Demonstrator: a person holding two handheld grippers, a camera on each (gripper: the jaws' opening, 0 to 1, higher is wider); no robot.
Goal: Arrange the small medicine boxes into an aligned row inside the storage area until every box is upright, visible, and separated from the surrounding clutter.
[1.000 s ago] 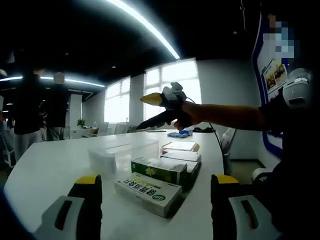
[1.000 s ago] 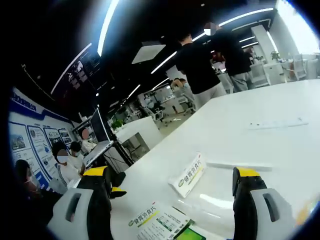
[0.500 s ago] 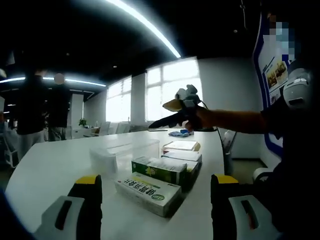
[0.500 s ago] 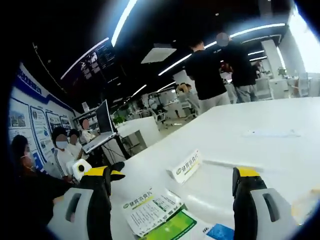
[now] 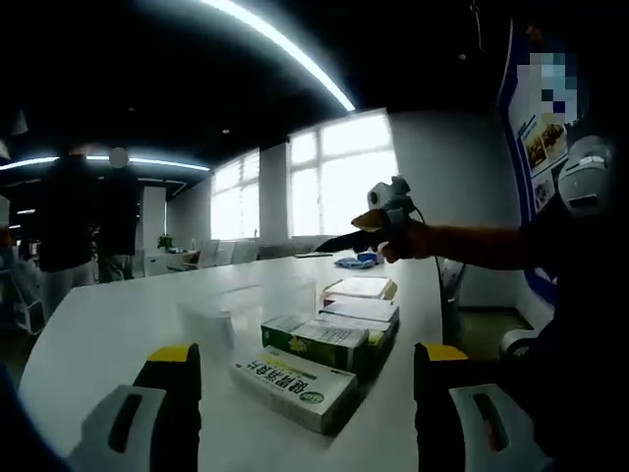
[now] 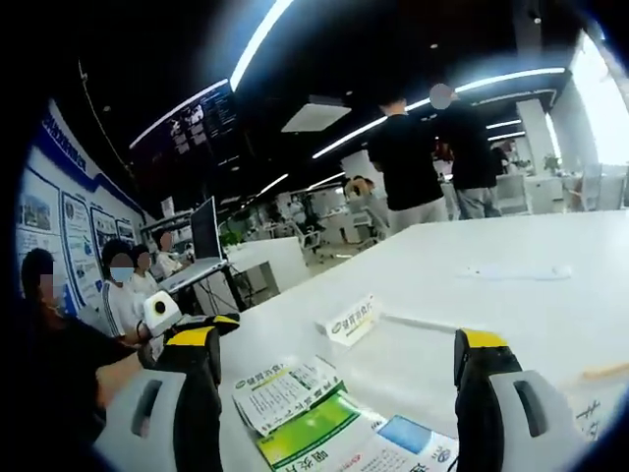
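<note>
In the left gripper view, a white medicine box with green print (image 5: 295, 386) lies flat just ahead of my open left gripper (image 5: 308, 354). Behind it lie a green-and-white box (image 5: 319, 341) and flat boxes (image 5: 359, 307). The right gripper (image 5: 366, 228), held in a hand, hangs above their far end. In the right gripper view, my open right gripper (image 6: 336, 339) is empty over a white printed box (image 6: 285, 391) and a green box (image 6: 324, 438). A small white box (image 6: 351, 320) is tilted farther off. The left gripper (image 6: 201, 324) shows at the left.
A clear plastic container (image 5: 236, 300) stands left of the boxes; its rim (image 6: 423, 322) shows faintly. The white table (image 6: 550, 305) stretches away with a thin white strip (image 6: 516, 270) on it. People sit by a laptop (image 6: 201, 246), and others stand at the back (image 6: 413, 162).
In the left gripper view the right gripper has drifted right and farther off. The right gripper view has tipped down, so more of the flat boxes show at its bottom.
</note>
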